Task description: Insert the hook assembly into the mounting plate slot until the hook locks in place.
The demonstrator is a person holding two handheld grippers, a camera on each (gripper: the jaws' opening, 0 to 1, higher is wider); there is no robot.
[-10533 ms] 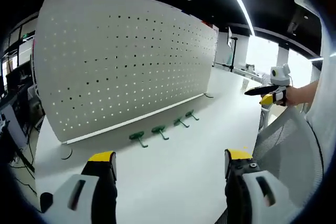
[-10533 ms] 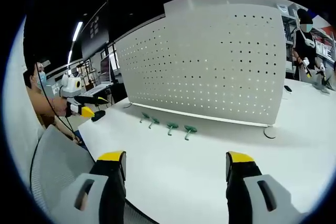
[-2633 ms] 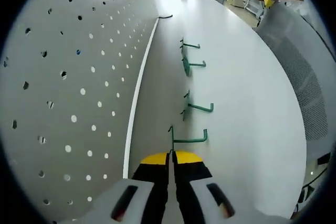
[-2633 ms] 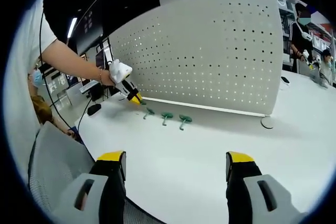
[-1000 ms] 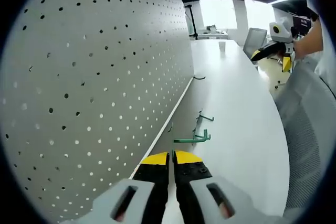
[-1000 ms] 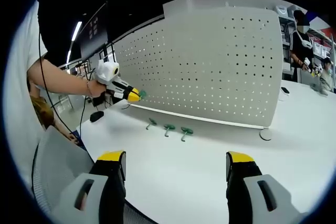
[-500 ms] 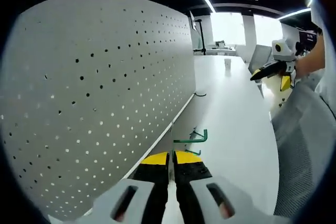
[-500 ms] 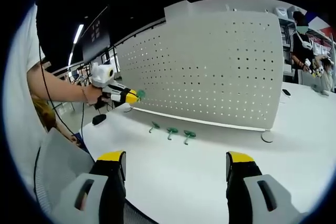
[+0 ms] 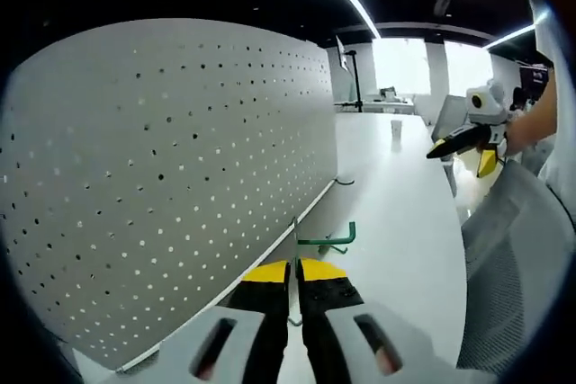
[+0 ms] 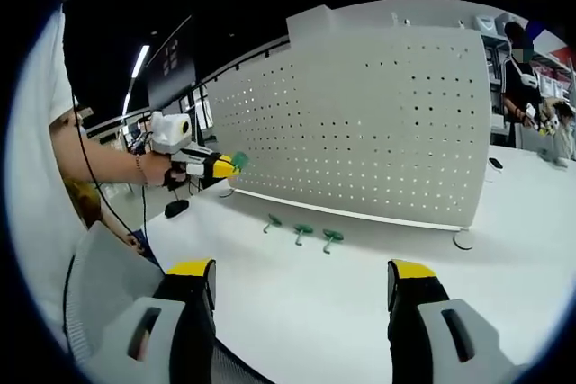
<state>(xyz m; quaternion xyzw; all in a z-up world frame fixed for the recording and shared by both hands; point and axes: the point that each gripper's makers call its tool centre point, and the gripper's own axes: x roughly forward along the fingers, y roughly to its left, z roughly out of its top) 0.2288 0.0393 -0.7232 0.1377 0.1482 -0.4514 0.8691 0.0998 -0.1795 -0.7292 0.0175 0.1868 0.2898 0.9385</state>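
Note:
My left gripper is shut on the wire back of a green hook, held in the air with the bent tip pointing right. The white perforated mounting plate stands upright just left of it, apart from the hook. In the right gripper view the left gripper holds the green hook off the left end of the plate. Three more green hooks lie on the table before the plate. My right gripper stands open over the table's near edge, with nothing between its jaws.
The white table runs long in front of the plate. A grey mesh chair back is near the right gripper. The right gripper shows far right over a chair. A person stands beyond the plate's right end.
My left gripper, shut on the hook throughout, has risen from the table alongside the plate's left end. The right gripper has stayed open and barely shifted.

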